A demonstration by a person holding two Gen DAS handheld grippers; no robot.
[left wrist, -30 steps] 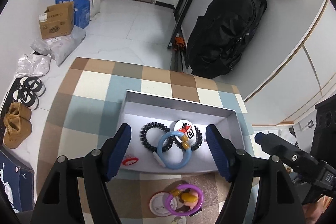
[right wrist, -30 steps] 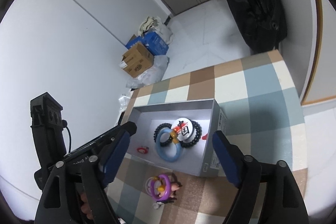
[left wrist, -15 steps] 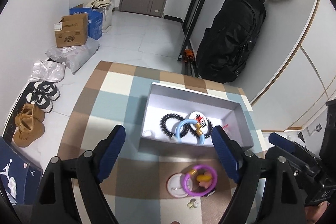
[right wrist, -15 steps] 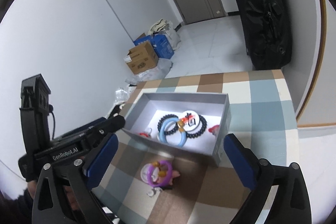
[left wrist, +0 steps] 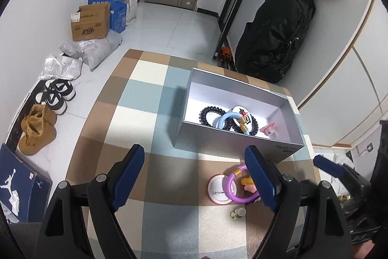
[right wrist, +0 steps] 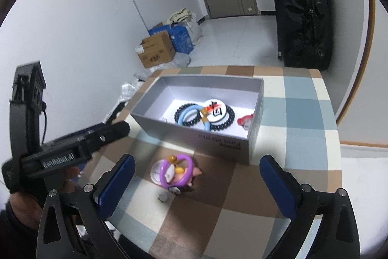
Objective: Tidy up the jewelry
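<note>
So what matters here: the leftover stuff sits on the checkered tablecloth (right wrist: pixel 303 113) just in front of the near wall of the gray box (right wrist: pixel 194 135). In the right wrist view the purple ring (right wrist: pixel 178 171) lies pretty much dead ahead of the right gripper (right wrist: pixel 197 182), between its two blue pads and a bit beyond them. From the left gripper (left wrist: pixel 200 177) the same purple ring (left wrist: pixel 238 186) is off to the right, half tucked behind its right finger. So the right one looks better lined up, I'd say.

Both grippers are wide open with nothing between the pads.

The ring is a smooth, glossy plastic hoop with a yellow bead on it, lying flat, so no real long axis. It rests on a round white badge (left wrist: pixel 217 188) and a little pink figure (right wrist: pixel 194 174), all touching in one pile. A tiny pale bit (right wrist: pixel 163 197) sits just beside them, nearer the camera.

Inside the box already: a black beaded bracelet (right wrist: pixel 222 124), a light blue ring (right wrist: pixel 191 113), a white badge with print (right wrist: pixel 215 109), and a small red piece (right wrist: pixel 245 121) on the right. The box looks like matte cardboard, open top.
</note>
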